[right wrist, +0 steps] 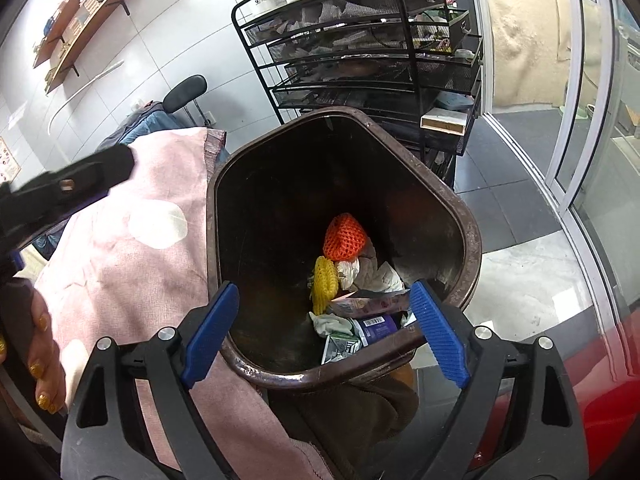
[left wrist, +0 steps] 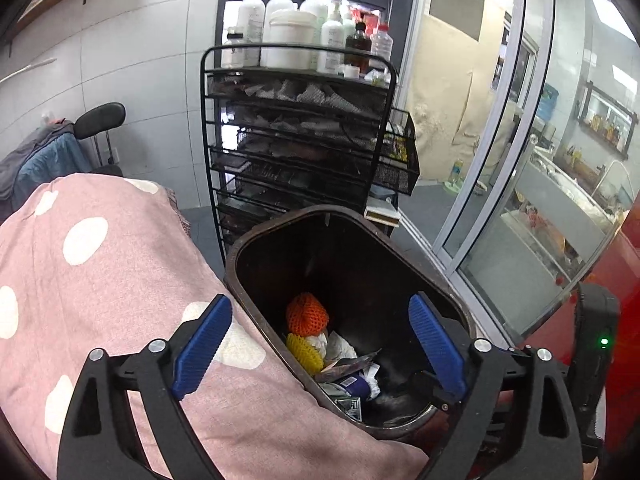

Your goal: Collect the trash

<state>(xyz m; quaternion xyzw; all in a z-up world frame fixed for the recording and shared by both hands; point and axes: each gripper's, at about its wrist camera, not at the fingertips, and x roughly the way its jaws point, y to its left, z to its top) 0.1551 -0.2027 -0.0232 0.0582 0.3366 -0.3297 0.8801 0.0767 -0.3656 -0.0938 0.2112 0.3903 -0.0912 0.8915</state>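
A dark brown trash bin (left wrist: 280,226) stands open beside a pink spotted blanket. At its bottom lie an orange foam net (left wrist: 307,314), a yellow foam net (left wrist: 304,350), crumpled tissue (left wrist: 340,346) and wrappers. My left gripper (left wrist: 320,300) hangs over the bin's mouth, open, nothing between its blue pads. The right wrist view shows the same bin (right wrist: 468,236), orange net (right wrist: 344,238), yellow net (right wrist: 325,280) and a blue-labelled packet (right wrist: 376,326). My right gripper (right wrist: 326,288) is open over the bin's near rim, holding nothing.
The pink blanket (left wrist: 100,264) with white dots lies left of the bin. A black wire rack (left wrist: 300,140) topped with white bottles stands behind it. A glass sliding door (left wrist: 520,180) runs along the right. A hand with gold nails (right wrist: 44,360) is at the left edge.
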